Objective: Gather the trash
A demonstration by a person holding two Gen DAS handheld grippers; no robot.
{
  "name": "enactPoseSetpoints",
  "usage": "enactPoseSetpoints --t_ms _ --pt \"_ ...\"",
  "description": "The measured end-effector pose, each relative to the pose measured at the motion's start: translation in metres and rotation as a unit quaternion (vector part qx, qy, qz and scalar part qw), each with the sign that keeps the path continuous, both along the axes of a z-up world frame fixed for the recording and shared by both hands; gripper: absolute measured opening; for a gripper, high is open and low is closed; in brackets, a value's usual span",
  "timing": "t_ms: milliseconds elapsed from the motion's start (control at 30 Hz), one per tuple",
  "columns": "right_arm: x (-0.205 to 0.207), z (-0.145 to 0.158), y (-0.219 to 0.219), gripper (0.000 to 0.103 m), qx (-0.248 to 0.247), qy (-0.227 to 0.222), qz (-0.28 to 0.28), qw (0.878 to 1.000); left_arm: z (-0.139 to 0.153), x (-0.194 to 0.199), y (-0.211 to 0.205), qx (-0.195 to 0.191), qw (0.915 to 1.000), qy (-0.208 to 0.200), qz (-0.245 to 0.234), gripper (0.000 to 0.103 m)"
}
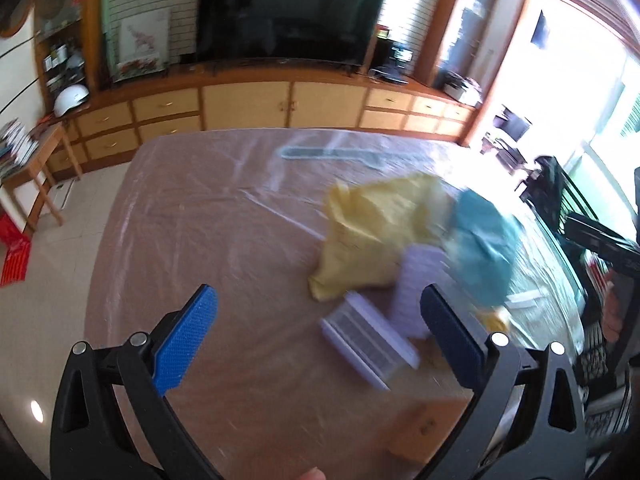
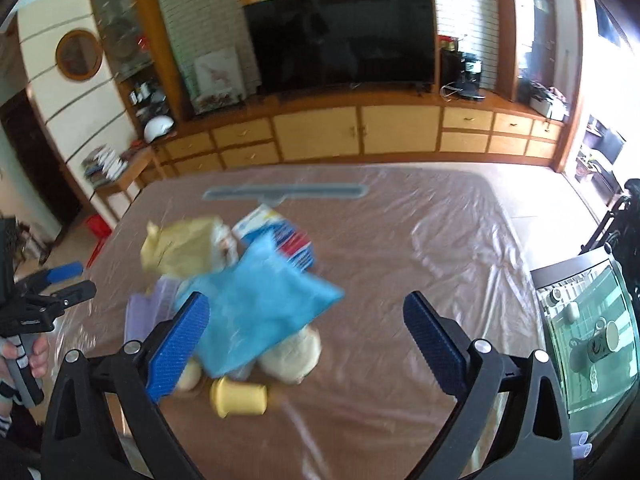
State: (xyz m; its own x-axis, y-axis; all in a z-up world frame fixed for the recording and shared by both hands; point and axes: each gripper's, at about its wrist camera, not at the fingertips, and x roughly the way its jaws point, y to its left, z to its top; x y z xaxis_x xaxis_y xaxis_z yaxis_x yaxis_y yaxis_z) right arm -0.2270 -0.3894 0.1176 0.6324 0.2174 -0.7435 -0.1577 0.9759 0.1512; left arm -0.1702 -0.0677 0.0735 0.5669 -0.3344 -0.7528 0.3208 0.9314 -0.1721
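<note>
A pile of trash lies on the plastic-covered table [image 1: 192,220]: a crumpled yellow bag [image 1: 372,232], a blue bag [image 1: 484,240] and a lilac plastic box [image 1: 368,344]. My left gripper [image 1: 319,292] hangs open above the box, holding nothing. In the right wrist view the blue bag [image 2: 260,308] lies over the yellow bag [image 2: 180,248], a blue and white carton [image 2: 280,236], a cream lump [image 2: 292,356] and a yellow cup [image 2: 240,396]. My right gripper [image 2: 306,298] is open and empty above the blue bag. The left gripper [image 2: 82,278] shows at the far left, open.
A long grey squeegee [image 2: 284,192] lies at the table's far side. A glass side table [image 2: 560,272] with mugs stands to the right. A flat cardboard piece [image 1: 428,428] lies near the front edge. Behind are wooden cabinets [image 2: 360,136] and a television [image 2: 340,40].
</note>
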Motion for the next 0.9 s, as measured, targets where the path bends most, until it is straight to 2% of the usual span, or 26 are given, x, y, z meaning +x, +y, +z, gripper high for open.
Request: enactPoseSetpoints --t_ms 100,200,433,567,800,900 --pt "-0.017 -0.007 0.02 0.096 -0.014 0.013 0.015 1.0 0.005 -0.03 -0.019 -0.005 0.9985 -0.001 -0.055 0.101" --pt "-0.026 -0.023 0.033 0.096 -0.006 0.037 0.025 0.999 0.003 -0.058 -0.038 0.009 0.994 -0.002 -0.109 0.101" --pt "-0.03 -0.057 0.047 0.096 0.006 0.077 0.04 0.996 -0.015 -0.09 -0.066 0.03 0.9812 0.016 -0.19 0.101" --pt "-0.026 -0.072 0.058 0.096 0.003 0.095 0.045 0.994 -0.031 -0.089 -0.074 0.043 0.9779 0.03 -0.202 0.102" --pt "-0.022 -0.088 0.069 0.094 0.002 0.11 0.051 0.993 -0.046 -0.081 -0.078 0.04 0.9761 0.045 -0.208 0.101" --pt "-0.02 -0.092 0.073 0.089 -0.006 0.113 0.054 0.992 -0.053 -0.079 -0.081 0.043 0.9748 0.052 -0.213 0.091"
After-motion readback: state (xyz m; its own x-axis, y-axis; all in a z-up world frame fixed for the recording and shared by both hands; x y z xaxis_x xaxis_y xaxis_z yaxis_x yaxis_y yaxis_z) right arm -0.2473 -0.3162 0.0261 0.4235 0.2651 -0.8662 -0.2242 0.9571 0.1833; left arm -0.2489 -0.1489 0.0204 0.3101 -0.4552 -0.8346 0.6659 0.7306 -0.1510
